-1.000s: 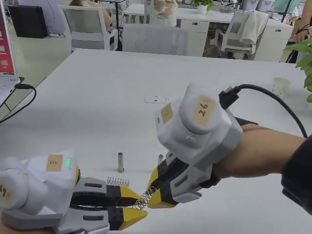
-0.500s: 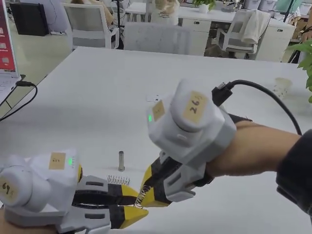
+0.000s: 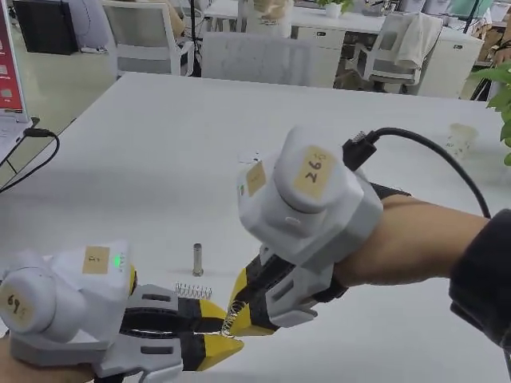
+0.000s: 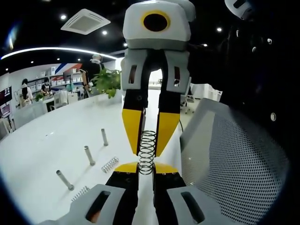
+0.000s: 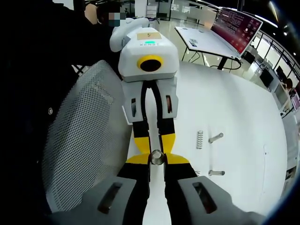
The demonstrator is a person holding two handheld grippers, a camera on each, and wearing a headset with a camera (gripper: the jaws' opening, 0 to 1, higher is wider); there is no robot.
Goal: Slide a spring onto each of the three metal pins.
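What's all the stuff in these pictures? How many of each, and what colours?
Table: one, white, under everything.
Pins: three, silver, standing in a row on the table.
Held spring: one, silver, between both grippers' tips.
Loose springs: two, silver, lying beside the pins.
Laptop: one, reddish screen, at the left.
Cable: one, black, plugged into the right gripper.
Plant: one, green, far right.
Left gripper: one, white, yellow tips, shut on the spring.
Right gripper: one, same colours, shut on the spring too.
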